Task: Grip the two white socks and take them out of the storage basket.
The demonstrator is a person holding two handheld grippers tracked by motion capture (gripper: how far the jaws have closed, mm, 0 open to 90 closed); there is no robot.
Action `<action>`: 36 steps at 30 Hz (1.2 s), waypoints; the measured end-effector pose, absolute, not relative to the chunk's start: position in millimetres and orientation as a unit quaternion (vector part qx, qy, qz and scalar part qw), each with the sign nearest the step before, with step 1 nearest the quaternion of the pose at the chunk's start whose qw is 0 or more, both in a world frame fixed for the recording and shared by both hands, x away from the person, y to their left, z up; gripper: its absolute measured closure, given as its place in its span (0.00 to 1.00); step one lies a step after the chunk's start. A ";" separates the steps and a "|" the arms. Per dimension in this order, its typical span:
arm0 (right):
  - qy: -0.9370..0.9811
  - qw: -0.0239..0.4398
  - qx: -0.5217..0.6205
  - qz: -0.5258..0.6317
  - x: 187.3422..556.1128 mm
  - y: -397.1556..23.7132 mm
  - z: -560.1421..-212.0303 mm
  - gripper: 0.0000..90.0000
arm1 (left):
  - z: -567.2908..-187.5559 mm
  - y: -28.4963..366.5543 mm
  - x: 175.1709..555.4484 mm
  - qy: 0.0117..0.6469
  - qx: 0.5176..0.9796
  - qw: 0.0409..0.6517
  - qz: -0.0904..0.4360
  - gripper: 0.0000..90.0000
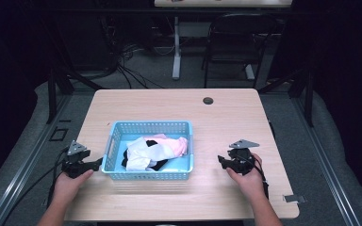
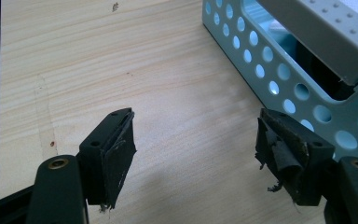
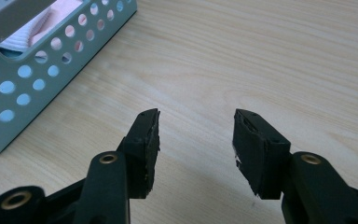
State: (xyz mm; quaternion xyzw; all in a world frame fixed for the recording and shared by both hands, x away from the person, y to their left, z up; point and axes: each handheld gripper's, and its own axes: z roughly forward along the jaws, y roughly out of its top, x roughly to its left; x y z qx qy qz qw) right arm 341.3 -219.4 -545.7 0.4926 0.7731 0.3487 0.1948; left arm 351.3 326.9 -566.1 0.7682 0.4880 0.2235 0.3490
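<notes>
High view: pale blue perforated basket (image 1: 148,150) sits near the front-middle of the worktop (image 1: 226,117), with a heap of socks (image 1: 153,153) inside, white, pink and black, none of them out yet. Left tongs (image 1: 96,164) rest just beside the basket's left wall, right tongs (image 1: 221,161) well apart from its right wall, both low over bare wood. Judged step: start of the job, hands parked either side before reaching in. Next move likely needs one tongs lifted over the rim and down onto a single sock, pinching cloth without snagging the holes in the wall. Left gripper view: left tongs (image 2: 196,140) gape wide, holding nothing, right-hand pad very near the basket (image 2: 279,70) corner, contact not clear. Right gripper view: right tongs (image 3: 196,140) open about halfway, nothing between the pads, only worktop (image 3: 261,56) beneath; basket (image 3: 37,79) off toward the upper left, pink sock (image 3: 51,23) showing over its rim.
</notes>
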 end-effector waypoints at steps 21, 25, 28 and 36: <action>0.797 0.178 0.457 0.353 334.0 -200.4 -495.0 0.61 | -566.4 325.1 350.8 0.489 0.769 0.346 0.222 0.31; 0.818 0.174 0.417 0.355 337.5 -178.4 -470.9 0.63 | -566.7 325.2 351.6 0.489 0.770 0.346 0.221 0.31; 0.822 0.164 0.407 0.362 341.3 -168.4 -466.8 0.64 | -566.7 325.0 351.9 0.488 0.770 0.347 0.220 0.31; 0.851 0.124 0.356 0.365 357.2 -107.9 -469.2 0.67 | -566.4 323.2 354.0 0.483 0.773 0.348 0.220 0.31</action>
